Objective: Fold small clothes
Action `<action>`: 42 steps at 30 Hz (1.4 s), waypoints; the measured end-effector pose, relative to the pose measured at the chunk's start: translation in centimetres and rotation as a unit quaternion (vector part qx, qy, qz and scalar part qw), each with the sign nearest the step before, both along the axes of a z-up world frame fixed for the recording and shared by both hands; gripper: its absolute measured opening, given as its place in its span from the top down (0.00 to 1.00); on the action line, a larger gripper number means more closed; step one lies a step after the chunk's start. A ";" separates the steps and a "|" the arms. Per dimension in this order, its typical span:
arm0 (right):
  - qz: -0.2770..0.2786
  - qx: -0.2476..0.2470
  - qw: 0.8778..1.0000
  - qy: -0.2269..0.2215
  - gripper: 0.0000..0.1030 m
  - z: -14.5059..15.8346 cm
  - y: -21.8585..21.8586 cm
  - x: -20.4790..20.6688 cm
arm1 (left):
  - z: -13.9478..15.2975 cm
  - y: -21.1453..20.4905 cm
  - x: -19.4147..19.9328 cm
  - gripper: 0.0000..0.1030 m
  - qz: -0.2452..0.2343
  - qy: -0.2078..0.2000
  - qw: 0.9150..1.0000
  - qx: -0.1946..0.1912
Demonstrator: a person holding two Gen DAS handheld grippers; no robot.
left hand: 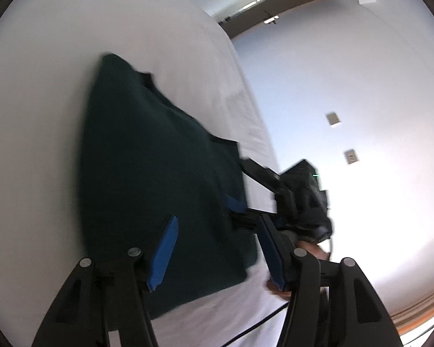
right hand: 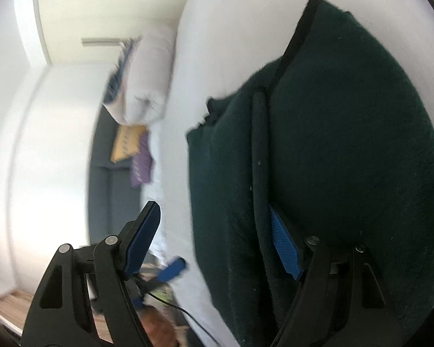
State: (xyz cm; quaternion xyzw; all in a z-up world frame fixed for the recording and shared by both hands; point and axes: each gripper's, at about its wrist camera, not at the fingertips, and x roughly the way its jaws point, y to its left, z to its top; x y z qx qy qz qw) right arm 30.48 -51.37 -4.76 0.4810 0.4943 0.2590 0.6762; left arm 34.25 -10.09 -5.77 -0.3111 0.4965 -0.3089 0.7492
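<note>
A dark green garment (left hand: 159, 159) lies folded on the white bed (left hand: 43, 115). In the left wrist view my left gripper (left hand: 217, 218) is open just above the garment's near edge, and nothing is pinched between its blue pads (left hand: 165, 254). My right gripper (left hand: 246, 190) is at the garment's right edge, with a hand (left hand: 309, 251) behind it. In the right wrist view the garment (right hand: 347, 159) shows a thick fold with a black trim. My right gripper (right hand: 214, 206) is open there. Its right pad (right hand: 285, 248) lies against the fold and its left pad hangs over bare sheet. The left gripper (right hand: 156, 284) shows low down.
A rolled white duvet (right hand: 147, 81) lies at the bed's far end. Yellow (right hand: 127, 144) and purple (right hand: 141, 167) cloths sit on a dark bench (right hand: 107, 202) beside the bed. A pale wall with sockets (left hand: 332, 118) runs along the other side. A thin cable (right hand: 170, 303) trails near the hand.
</note>
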 end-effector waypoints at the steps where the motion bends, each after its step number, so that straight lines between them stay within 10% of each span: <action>1: 0.014 -0.029 1.000 0.001 0.28 0.5 0.8 0.0 | -0.1 0.2 0.1 0.43 0.006 0.003 1.000 0.001; 9: 0.068 -0.194 0.979 -0.003 0.50 2.7 5.2 -0.3 | -2.3 1.8 -0.6 0.43 0.020 0.016 1.000 -0.005; 14: 0.068 -0.245 0.967 -0.010 0.87 3.2 4.9 -1.3 | -2.3 0.0 -0.2 0.43 0.019 0.015 1.000 -0.001; 30: 0.001 -0.243 0.966 -0.084 0.88 7.0 -6.9 -5.6 | -0.4 -7.4 -0.1 0.43 -0.038 -0.033 0.998 0.046; 42: -0.029 -0.226 0.973 -0.037 0.88 1.9 -11.3 -6.3 | -2.7 -9.7 -0.2 0.43 -0.058 -0.013 0.996 0.069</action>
